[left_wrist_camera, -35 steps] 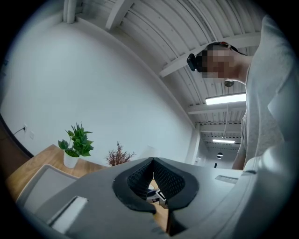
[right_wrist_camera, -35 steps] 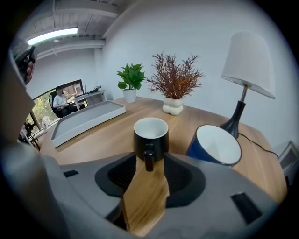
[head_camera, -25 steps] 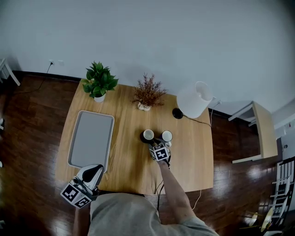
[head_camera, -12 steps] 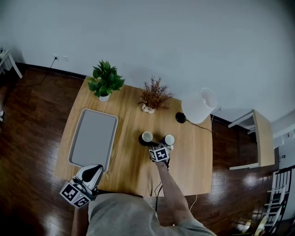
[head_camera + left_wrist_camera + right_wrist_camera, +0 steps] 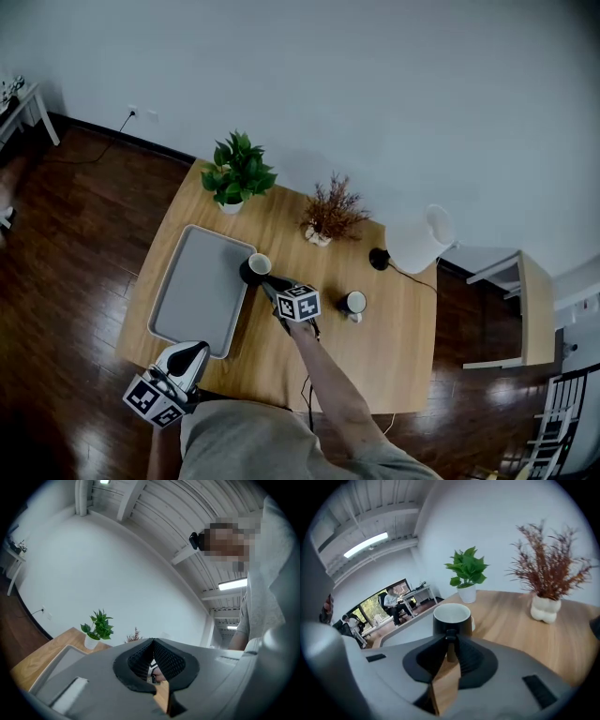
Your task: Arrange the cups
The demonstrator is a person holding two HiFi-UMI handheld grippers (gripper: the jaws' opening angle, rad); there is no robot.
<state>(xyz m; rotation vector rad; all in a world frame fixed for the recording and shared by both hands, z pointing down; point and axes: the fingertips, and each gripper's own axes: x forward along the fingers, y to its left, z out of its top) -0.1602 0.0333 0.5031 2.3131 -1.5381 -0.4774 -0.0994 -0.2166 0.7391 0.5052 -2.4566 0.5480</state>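
Right gripper (image 5: 269, 281) clamps black cup (image 5: 257, 266) at tray (image 5: 195, 286) right edge; left gripper (image 5: 193, 348) closed, empty.

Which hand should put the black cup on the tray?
Right. The right gripper grips the black cup by its handle, at the gray tray's edge. The left gripper hangs at the table's near edge, holding nothing.

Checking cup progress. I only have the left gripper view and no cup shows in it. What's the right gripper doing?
Observer: The right gripper is shut on the handle of the black cup, at the right edge of the tray.
Operator: Any cup on the tray?
Observer: None, going by the head view.
Operator: The other cup?
Observer: The second cup stands on the table, apart from both grippers.
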